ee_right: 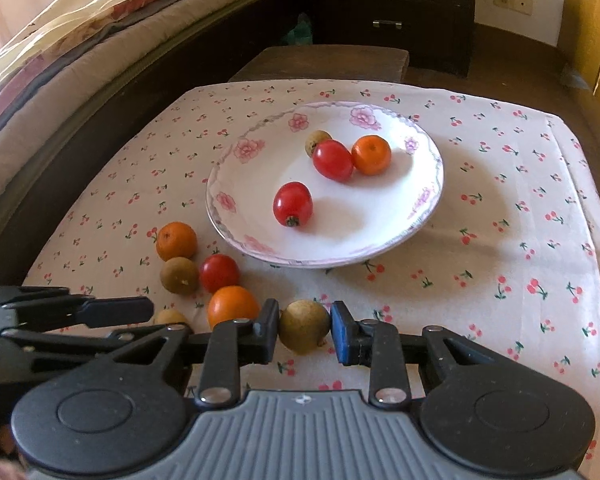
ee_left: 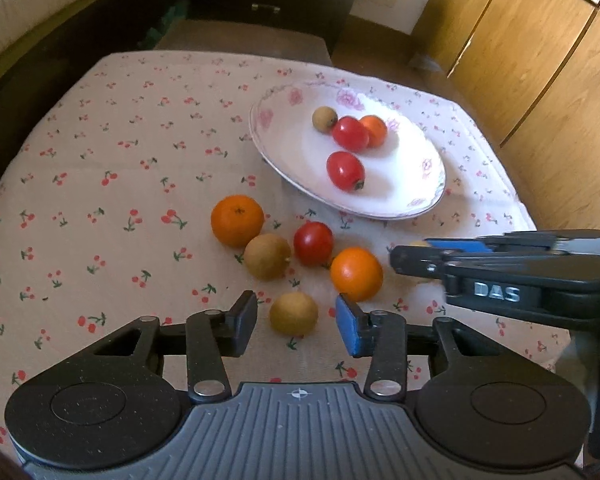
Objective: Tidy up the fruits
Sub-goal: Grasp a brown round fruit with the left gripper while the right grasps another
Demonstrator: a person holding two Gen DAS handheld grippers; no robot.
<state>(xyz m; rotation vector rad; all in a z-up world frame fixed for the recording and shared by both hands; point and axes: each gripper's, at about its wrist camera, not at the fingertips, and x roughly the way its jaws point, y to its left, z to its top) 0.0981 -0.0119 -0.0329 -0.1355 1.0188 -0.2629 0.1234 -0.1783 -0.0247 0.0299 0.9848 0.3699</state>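
Likely the right gripper [ee_right: 305, 334] pinches a brown fruit [ee_right: 304, 331] on the cloth [ee_right: 480, 240], short of the plate [ee_right: 432, 208]; round skin could slip; left gripper [ee_left: 296, 320] gapes around another.

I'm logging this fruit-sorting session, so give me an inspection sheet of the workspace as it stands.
Surface: cherry-print tablecloth covering the table.
Job's things: floral plate holds two tomatoes, one orange and one brown fruit; off the plate lie two oranges, a tomato and three brown fruits.
Clutter: nothing seen.
Grippers: right gripper has its pads against a brown fruit; left gripper is open around another brown fruit.
Cables: nothing seen.
Surroundings: bed, dark drawers, wooden cabinets.
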